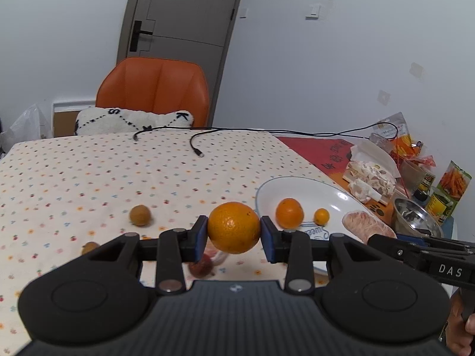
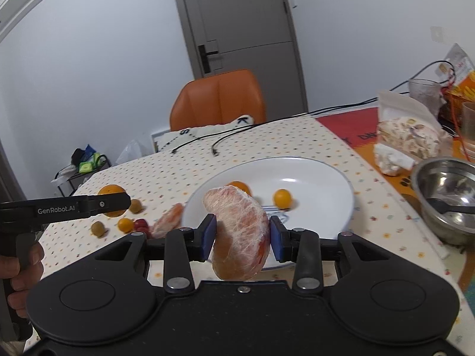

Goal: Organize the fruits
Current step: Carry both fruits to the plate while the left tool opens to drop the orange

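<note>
- A round orange (image 1: 234, 227) with glossy, pitted skin and a few dark specks sits pinched between the blue pads of the left gripper (image 1: 234, 233), lifted above the spotted tablecloth (image 1: 89, 172).
- A peeled grapefruit segment (image 2: 240, 234), pink-red flesh under a web of white pith, is clamped upright in the right gripper (image 2: 241, 237), at the near rim of the white plate (image 2: 326, 175).
- On the plate lie a smaller orange (image 1: 289, 212) and, to its right, a small yellow fruit (image 1: 321, 216); blue lettering shows on the plate's near side.
- Left of the plate, loose on the cloth in the right wrist view: a second pink segment (image 2: 167, 221), a red fruit (image 2: 141, 225), a yellow one (image 2: 125, 225) and two olive-brown ones (image 2: 99, 228) (image 2: 135, 206).
- Right of the plate stand a steel bowl (image 2: 445, 195) holding a dark spoon, a bag of nougat-like sweets (image 2: 406, 136) and snack packets (image 1: 452, 184).
- At the table's far edge lie two black cables (image 1: 196, 145); behind them are an orange chair (image 1: 154, 86) with a patterned cushion (image 1: 133, 120), and a grey door (image 1: 184, 9).
- A person's hand (image 2: 17, 270) grips the left tool's handle.
</note>
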Tool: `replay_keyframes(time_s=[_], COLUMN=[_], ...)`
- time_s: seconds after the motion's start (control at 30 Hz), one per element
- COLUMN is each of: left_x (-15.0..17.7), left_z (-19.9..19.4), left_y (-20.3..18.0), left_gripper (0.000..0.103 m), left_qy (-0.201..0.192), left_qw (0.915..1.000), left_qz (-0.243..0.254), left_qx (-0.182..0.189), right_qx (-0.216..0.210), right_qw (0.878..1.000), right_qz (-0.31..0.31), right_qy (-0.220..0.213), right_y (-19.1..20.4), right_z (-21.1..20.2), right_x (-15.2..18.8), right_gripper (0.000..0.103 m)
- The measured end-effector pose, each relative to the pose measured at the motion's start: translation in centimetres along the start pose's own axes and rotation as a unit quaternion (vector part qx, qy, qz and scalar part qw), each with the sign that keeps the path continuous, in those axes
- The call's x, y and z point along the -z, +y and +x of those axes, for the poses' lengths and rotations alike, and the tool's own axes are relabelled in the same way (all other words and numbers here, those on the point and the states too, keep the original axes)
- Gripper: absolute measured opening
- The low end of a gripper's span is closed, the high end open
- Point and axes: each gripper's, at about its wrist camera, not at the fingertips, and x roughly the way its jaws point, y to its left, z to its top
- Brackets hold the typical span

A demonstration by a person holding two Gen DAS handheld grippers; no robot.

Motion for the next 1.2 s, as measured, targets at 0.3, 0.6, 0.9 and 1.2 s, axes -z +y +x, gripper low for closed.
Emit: replay_keyframes(time_s=[0.3,0.6,0.9,1.2], left_x=[-0.5,-0.2,-0.1,-0.5], left_z=[1.9,4.5,5.9,4.5], left_y=[-2.5,-4.5,-5.7,-4.6], left_gripper=[0.036,0.036,0.037,0.051], left_qy=[0.004,0.024,0.041,0.031], left_qw=[0.9995,0.9984,0.9978,0.9985], left_qz=[0.021,0.029,0.034,0.044], left_qx=[0.021,0.041,0.040,0.011], right_qx=[0.021,0.039,0.044,0.041], right_qw=[1.000,0.999,0.998,0.998], right_qz=[0.020,0.030,0.038,0.043], right_qy=[0.001,-0.001,-0.001,-0.008], right_y=[-2.1,-3.5,-4.5,-4.3], right_z=[0.7,0.9,1.2,1.8], right_x=[0.2,0.0,-0.2,-0.8], right_gripper=[0.036,0.036,0.037,0.037])
